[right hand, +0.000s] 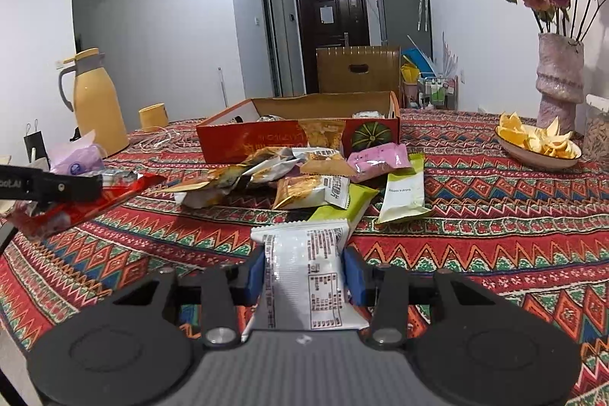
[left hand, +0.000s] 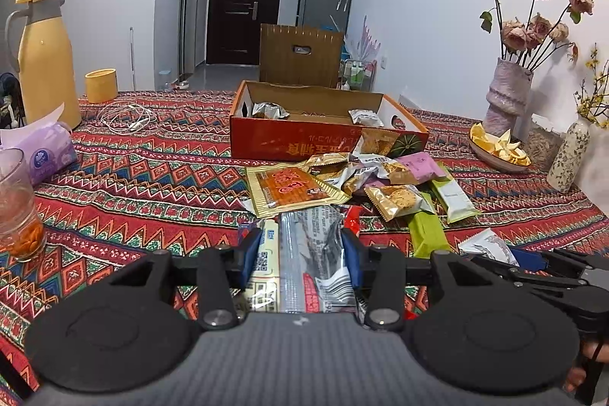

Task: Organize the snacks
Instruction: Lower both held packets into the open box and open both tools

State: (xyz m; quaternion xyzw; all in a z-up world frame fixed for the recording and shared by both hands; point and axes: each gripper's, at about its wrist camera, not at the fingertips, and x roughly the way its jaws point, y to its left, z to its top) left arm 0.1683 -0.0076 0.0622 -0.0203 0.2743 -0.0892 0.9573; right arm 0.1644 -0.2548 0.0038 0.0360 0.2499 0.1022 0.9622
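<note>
Left claw (left hand: 300, 253): pinching a red-and-silver snack packet (left hand: 304, 253) between blue pads, raised above the desk (left hand: 152, 177). Right claw (right hand: 304, 271): pinching a white snack packet (right hand: 304, 273), printed back facing up, also off the desk. Loose snack pile (right hand: 304, 174) lying on the patterned cloth just in front of the red cardboard box (left hand: 304, 139). Box open at top, two silver packets (left hand: 268, 110) inside. Green bar wrapper (right hand: 403, 193) at the pile's right edge. Yellow thermos (left hand: 43, 59) far left, dish of orange peel (right hand: 538, 143) far right, well apart from the pile.
</note>
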